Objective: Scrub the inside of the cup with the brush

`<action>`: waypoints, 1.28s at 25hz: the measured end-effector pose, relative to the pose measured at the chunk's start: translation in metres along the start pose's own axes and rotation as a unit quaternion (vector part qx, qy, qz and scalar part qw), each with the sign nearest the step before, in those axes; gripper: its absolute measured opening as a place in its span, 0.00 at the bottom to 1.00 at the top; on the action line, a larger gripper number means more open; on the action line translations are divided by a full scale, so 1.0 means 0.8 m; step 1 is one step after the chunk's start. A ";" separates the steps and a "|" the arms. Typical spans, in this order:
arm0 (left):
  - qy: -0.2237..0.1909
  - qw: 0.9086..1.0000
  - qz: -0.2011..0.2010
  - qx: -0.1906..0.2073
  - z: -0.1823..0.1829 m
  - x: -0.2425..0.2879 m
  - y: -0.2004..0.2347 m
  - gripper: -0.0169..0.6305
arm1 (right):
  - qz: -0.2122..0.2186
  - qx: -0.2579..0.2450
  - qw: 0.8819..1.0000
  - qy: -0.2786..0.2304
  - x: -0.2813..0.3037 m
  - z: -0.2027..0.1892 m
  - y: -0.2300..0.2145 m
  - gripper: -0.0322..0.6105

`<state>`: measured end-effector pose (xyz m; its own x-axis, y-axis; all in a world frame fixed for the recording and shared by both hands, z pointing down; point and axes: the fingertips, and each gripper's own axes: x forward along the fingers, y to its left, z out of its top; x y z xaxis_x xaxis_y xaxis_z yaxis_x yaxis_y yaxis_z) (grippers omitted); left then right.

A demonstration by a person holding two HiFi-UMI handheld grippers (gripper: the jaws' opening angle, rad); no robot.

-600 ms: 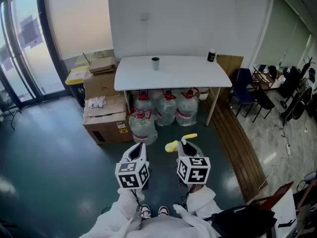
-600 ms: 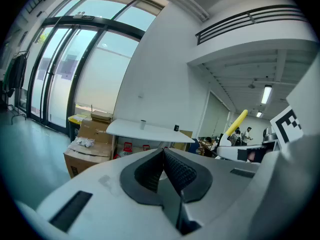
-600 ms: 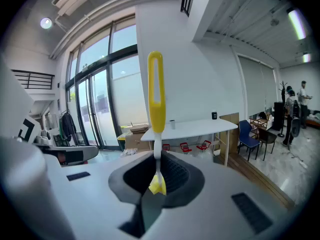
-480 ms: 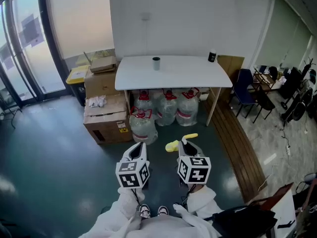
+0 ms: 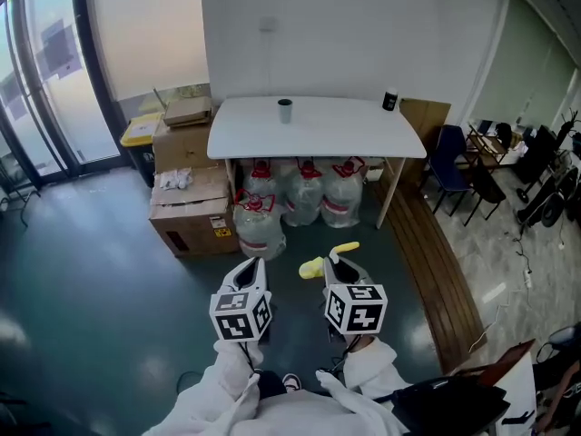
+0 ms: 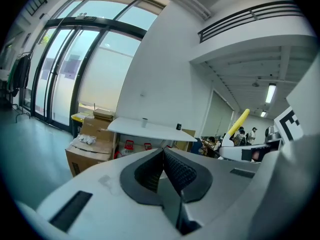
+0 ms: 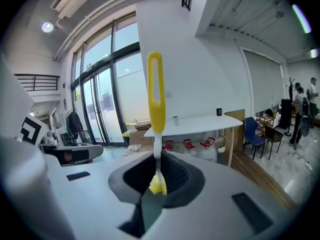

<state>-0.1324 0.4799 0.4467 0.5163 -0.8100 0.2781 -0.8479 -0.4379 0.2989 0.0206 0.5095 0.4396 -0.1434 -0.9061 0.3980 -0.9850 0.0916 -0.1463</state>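
A small grey cup [image 5: 285, 110] stands on the white table [image 5: 363, 134] far ahead, also seen as the cup [image 6: 144, 122] and the cup [image 7: 175, 120] in both gripper views. My right gripper [image 5: 338, 263] is shut on a yellow brush [image 5: 329, 259]. In the right gripper view the brush [image 7: 155, 99] rises upright from the right gripper [image 7: 159, 156], handle loop on top. My left gripper [image 5: 251, 269] is beside it, level with it. In its own view the left gripper [image 6: 163, 151] is shut with nothing held. Both hang over the dark floor, well short of the table.
Large water jugs [image 5: 304, 193] stand under the table. Cardboard boxes [image 5: 189, 209] are stacked at its left. A small black container [image 5: 389, 101] sits near the table's right end. Chairs [image 5: 458, 166] and a wooden floor strip lie to the right, glass doors at the left.
The person has shifted a step: one shoe has gone from view, and the table and boxes have slid slightly. Both grippers keep their place and grip.
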 end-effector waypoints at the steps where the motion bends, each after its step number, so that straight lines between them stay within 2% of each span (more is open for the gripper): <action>1: 0.002 1.000 0.000 0.002 -0.003 0.003 -0.001 0.04 | 0.001 0.004 1.000 0.002 0.002 -0.002 -0.004 0.18; 9: 0.008 1.000 0.011 -0.001 -0.003 0.035 0.009 0.04 | 0.005 0.018 1.000 0.014 0.032 -0.002 -0.025 0.18; 15: 0.006 1.000 0.007 -0.005 0.011 0.088 0.028 0.04 | -0.005 0.023 1.000 0.015 0.080 0.013 -0.050 0.18; 22: 0.005 1.000 0.000 -0.001 0.045 0.171 0.058 0.04 | -0.012 0.027 0.999 0.012 0.161 0.054 -0.074 0.18; 32: -0.002 1.000 0.005 -0.001 0.118 0.285 0.127 0.04 | -0.015 0.021 1.000 0.004 0.285 0.132 -0.085 0.18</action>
<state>-0.1120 0.2138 0.4542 0.5081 -0.8156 0.2770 -0.8523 -0.4296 0.2985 0.0652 0.2534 0.4448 -0.1152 -0.9051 0.4092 -0.9840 0.0476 -0.1717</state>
